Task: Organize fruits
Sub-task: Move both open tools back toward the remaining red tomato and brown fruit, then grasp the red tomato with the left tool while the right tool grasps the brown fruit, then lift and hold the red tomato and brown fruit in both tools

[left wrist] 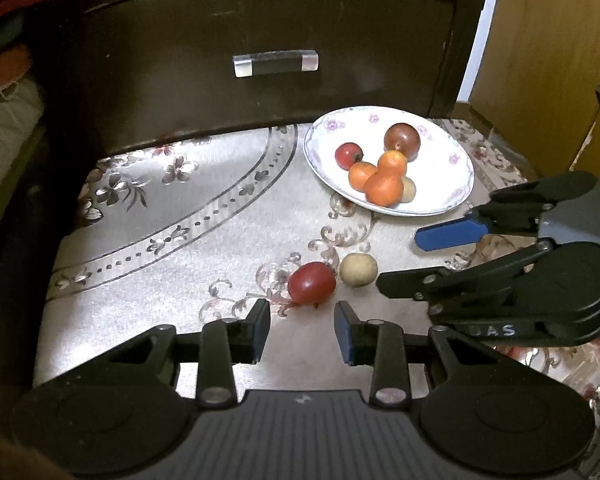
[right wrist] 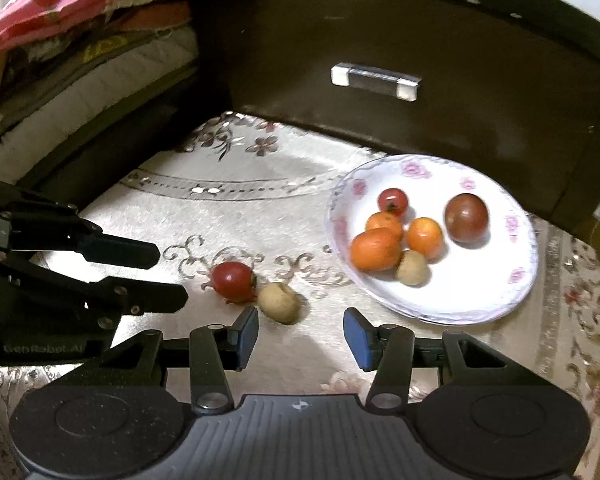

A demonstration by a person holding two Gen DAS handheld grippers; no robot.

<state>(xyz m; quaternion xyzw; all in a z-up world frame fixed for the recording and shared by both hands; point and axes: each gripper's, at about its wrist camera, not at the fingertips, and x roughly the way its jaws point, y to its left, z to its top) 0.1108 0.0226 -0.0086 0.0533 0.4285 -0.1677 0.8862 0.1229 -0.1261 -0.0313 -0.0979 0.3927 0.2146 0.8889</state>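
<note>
Left wrist view, L to R: left gripper [left wrist: 302, 330] sits low over the bench [left wrist: 160, 216], jaws apart w/ nothing between them, pads clear of everything; just beyond its tips lies a loose red tomato [left wrist: 312, 283], and touching its right side a small tan fruit [left wrist: 358, 269]. Further right and far sits the flowered plate [left wrist: 456, 184], already holding six pcs: a small red tomato [left wrist: 348, 155], three orange fruits [left wrist: 384, 188] bunched together, a dark reddish-brown one [left wrist: 402, 141] at the far side and a tan one [left wrist: 409, 189] tucked behind the oranges. Right gripper [left wrist: 410, 258] comes in from the right edge, jaws released, empty, its tips near the tan fruit but not touching as far as I can tell. Right wrist view agrees: tomato [right wrist: 234, 282] and tan fruit [right wrist: 279, 303] side by side on the cloth, left of the plate [right wrist: 512, 300], w/ the right gripper [right wrist: 301, 338] empty just near of them. Judgement: most of the job looks done, approx. six on the plate vs. two left on the bench. Remaining: grasp each stray and move it right onto the plate; neither is gripped yet.
</note>
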